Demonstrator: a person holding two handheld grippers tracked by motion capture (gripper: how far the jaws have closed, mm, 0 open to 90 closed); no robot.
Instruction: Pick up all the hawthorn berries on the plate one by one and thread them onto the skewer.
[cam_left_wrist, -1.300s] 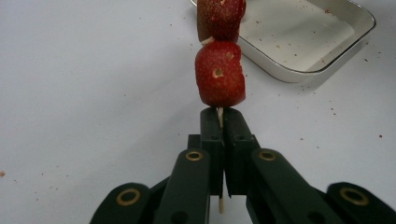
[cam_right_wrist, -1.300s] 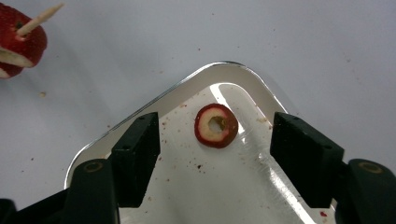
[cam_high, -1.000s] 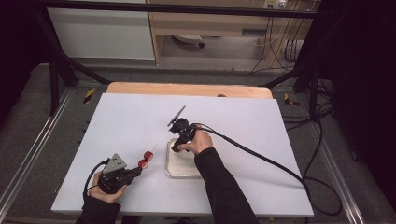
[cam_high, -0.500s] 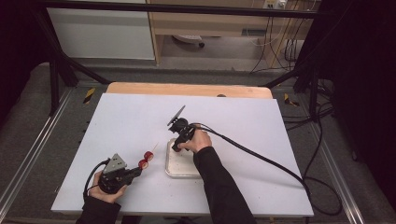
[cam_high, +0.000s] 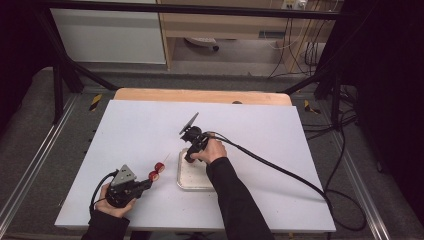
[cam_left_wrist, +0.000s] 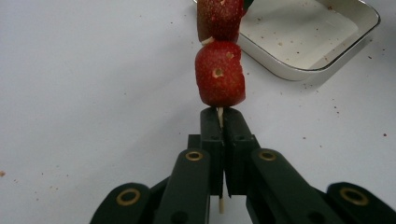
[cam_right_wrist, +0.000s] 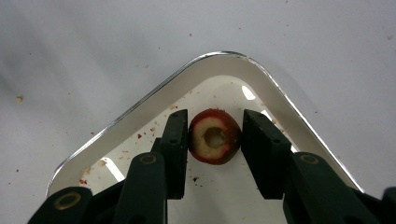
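L gripper (cam_left_wrist: 219, 122) pinching skewer (cam_left_wrist: 220, 116), R gripper (cam_right_wrist: 214, 133) tilted down

three red fruit pieces (cam_left_wrist: 219, 74), one skewer (cam_left_wrist: 220, 115), one tray (cam_right_wrist: 140, 112), two hand-held grippers (cam_high: 145, 184)

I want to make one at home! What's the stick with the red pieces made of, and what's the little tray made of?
The stick looks like pale, matte wood or bamboo, thin and plain, clamped in the left claw. The red pieces look like real fruit: speckled red skin, pale flesh, cored holes. The tray looks like white-coated metal, perhaps enamel, judging by its glossy inside and shiny silvery rim.
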